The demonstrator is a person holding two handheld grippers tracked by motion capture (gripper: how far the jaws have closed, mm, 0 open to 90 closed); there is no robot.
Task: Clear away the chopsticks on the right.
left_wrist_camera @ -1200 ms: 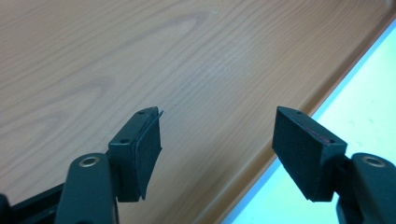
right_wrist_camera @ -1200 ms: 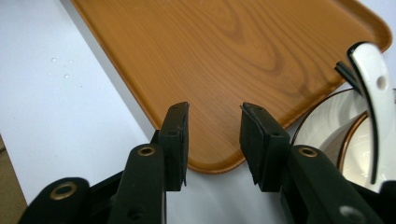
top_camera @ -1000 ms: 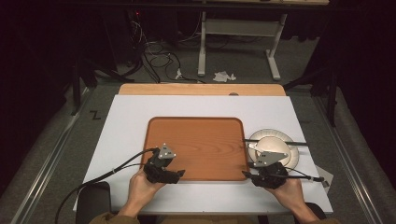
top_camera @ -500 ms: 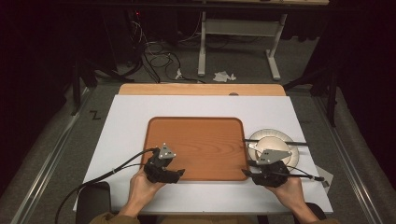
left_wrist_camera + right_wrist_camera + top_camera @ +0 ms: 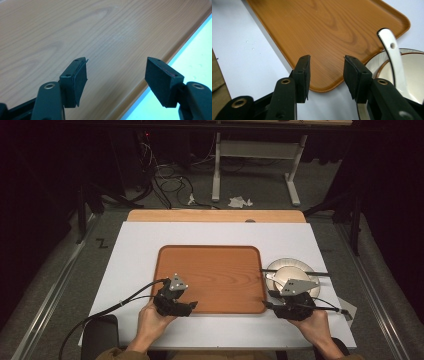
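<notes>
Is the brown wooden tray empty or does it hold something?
Empty: the brown wooden tray shows bare wood grain across its surface.

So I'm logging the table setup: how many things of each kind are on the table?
Wooden tray: 1
Plate: 1
Bowl: 1
Spoon: 1
Chopsticks: 1 pair, as far as I can tell
Total: 5

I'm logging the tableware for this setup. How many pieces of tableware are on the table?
3 at least: a plate right of the wooden tray, a bowl on it, and a white spoon resting in the bowl. The right gripper may hide more.
</notes>
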